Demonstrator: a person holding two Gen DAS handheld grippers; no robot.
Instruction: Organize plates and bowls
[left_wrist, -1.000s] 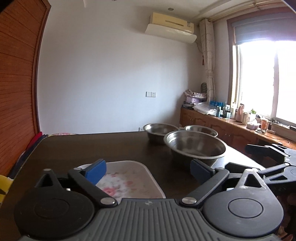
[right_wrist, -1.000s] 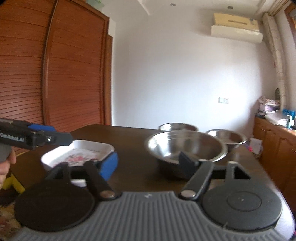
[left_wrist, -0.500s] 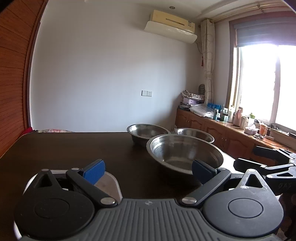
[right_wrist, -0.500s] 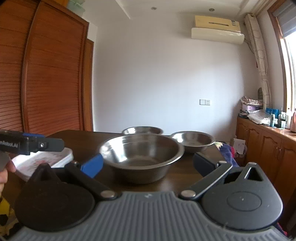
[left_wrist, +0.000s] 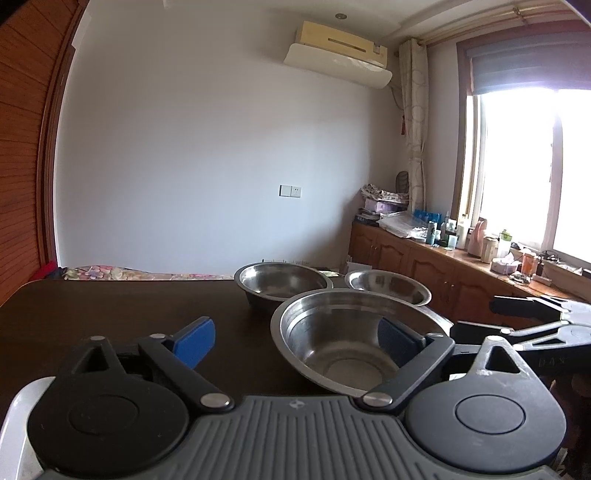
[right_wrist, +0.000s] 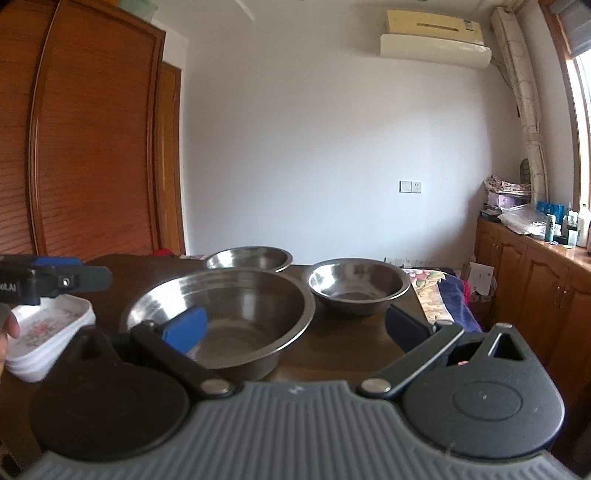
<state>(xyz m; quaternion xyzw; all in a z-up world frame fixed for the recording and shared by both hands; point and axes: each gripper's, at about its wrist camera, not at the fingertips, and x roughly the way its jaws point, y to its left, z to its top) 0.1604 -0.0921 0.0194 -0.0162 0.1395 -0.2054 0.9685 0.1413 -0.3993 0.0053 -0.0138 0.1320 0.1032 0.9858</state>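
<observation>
Three steel bowls stand on the dark table (left_wrist: 110, 314). The large bowl (left_wrist: 347, 332) (right_wrist: 229, 306) is nearest, with two smaller bowls (left_wrist: 282, 282) (left_wrist: 388, 288) behind it. My left gripper (left_wrist: 295, 341) is open; its right pad overlaps the large bowl's inside, its left pad hangs over bare table. My right gripper (right_wrist: 295, 328) is open wide with nothing held; its left pad overlaps the large bowl, and its right pad is near the smaller bowl (right_wrist: 356, 286). A white floral plate stack (right_wrist: 48, 325) lies at the left, under the left gripper (right_wrist: 55, 280).
A wooden wardrobe (right_wrist: 92, 147) stands at the left. Low cabinets (left_wrist: 424, 258) with bottles run under the window at the right. Patterned bedding (right_wrist: 439, 288) lies past the table's far right edge. A hand (right_wrist: 7, 328) shows at the left edge.
Both grippers have swung right across the table. The floral plate has slid out of the left wrist view to its lower left corner. The right gripper's jaws have spread wider.
</observation>
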